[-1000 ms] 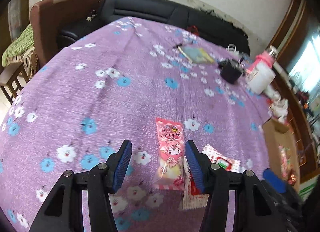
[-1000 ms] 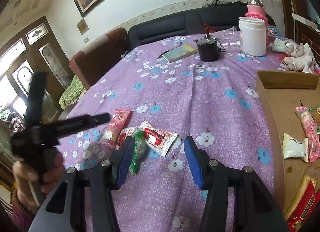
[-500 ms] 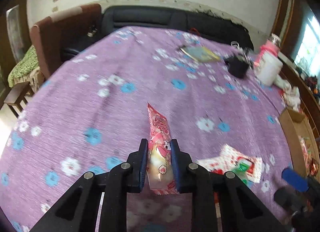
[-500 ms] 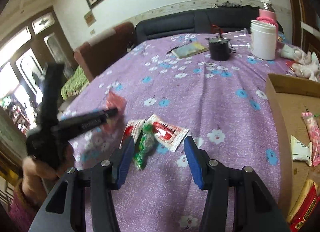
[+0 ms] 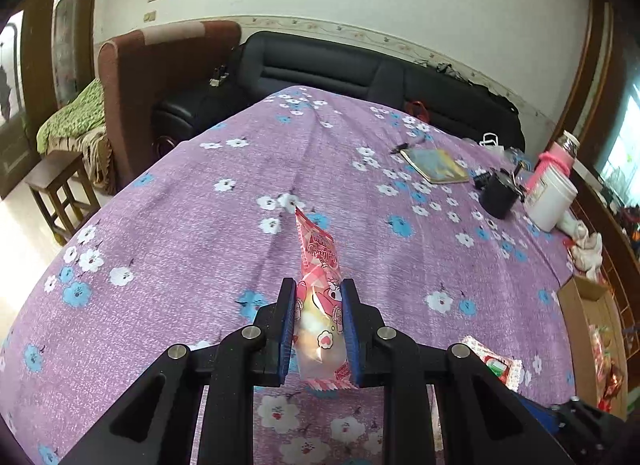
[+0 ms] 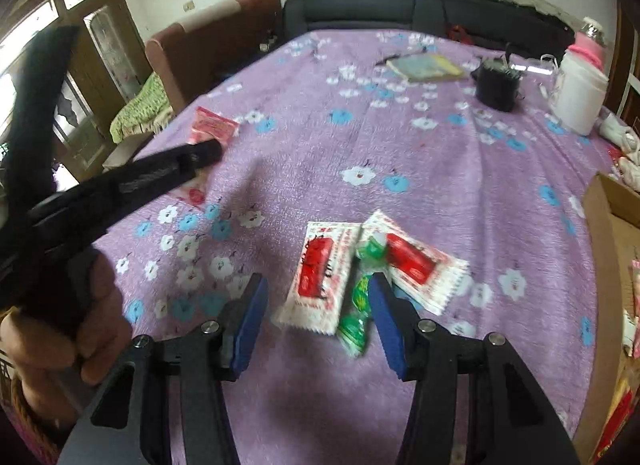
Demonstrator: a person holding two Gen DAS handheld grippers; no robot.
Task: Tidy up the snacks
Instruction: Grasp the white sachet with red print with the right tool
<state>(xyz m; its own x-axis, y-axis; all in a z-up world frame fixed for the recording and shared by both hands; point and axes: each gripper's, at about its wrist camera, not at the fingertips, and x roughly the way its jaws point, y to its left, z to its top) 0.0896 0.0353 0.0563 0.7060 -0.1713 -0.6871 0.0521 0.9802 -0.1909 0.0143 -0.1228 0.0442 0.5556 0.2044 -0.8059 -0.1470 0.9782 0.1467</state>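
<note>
My left gripper point(image 5: 319, 295) is shut on a pink snack packet point(image 5: 319, 277) and holds it lifted above the purple flowered tablecloth point(image 5: 200, 225). In the right wrist view the left gripper point(image 6: 208, 151) shows at the left with the pink packet point(image 6: 210, 127) in it. My right gripper point(image 6: 316, 291) is open, low over two white-and-red snack packets point(image 6: 320, 269) point(image 6: 416, 261) and a green candy packet point(image 6: 354, 321) lying together on the cloth. The cardboard box point(image 6: 608, 217) with snacks stands at the right.
A black cup point(image 6: 496, 85), a white jar point(image 6: 578, 95) with a pink bottle behind it, and a booklet point(image 6: 424, 65) sit at the far side. A white cloth point(image 5: 586, 249) lies by the right edge. Sofas stand behind the table.
My left gripper has shut on the pink packet and lifted it off the cloth. My right gripper has moved closer over the red-and-white and green packets, still open.
</note>
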